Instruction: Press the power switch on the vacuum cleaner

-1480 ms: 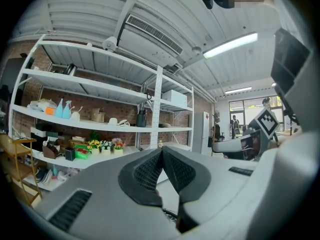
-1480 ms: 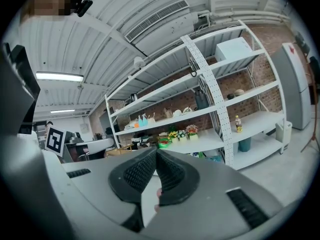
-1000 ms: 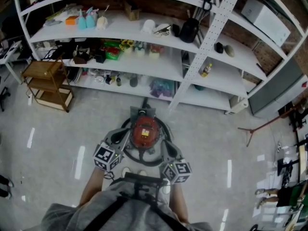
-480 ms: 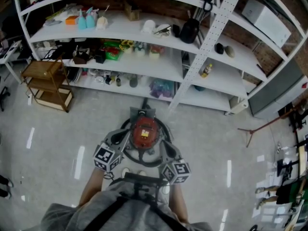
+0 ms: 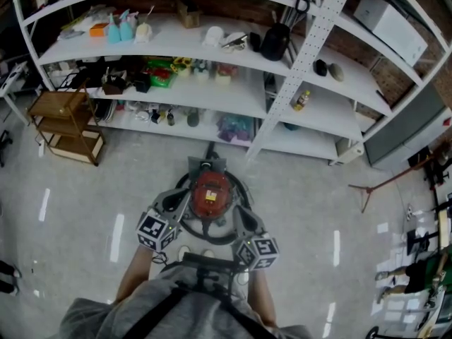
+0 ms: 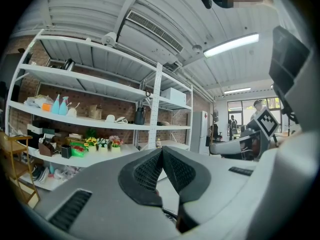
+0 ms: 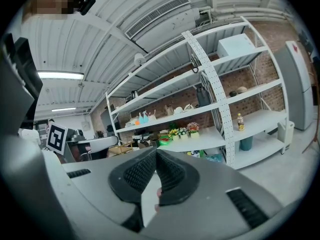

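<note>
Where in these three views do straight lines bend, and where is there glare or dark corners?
Head view: the white shelving bows outward, and pale light streaks glare on the floor. Left gripper view: black fisheye corners, the ceiling light blown out. Right gripper view: the perforated post curves.

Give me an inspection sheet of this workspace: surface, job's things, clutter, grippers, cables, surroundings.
Surface: pale glossy floor with reflected light streaks.
Job's things: red vacuum cleaner standing on the floor ahead of the person; its power switch cannot be made out.
Clutter: wooden rack at left; shelves crowded with bottles, pots and a black jug.
Grippers: left gripper and right gripper both shut and empty, flanking the vacuum cleaner.
Cables: black hose or cable looped round the vacuum cleaner.
Surroundings: white shelving against a brick wall.
</note>
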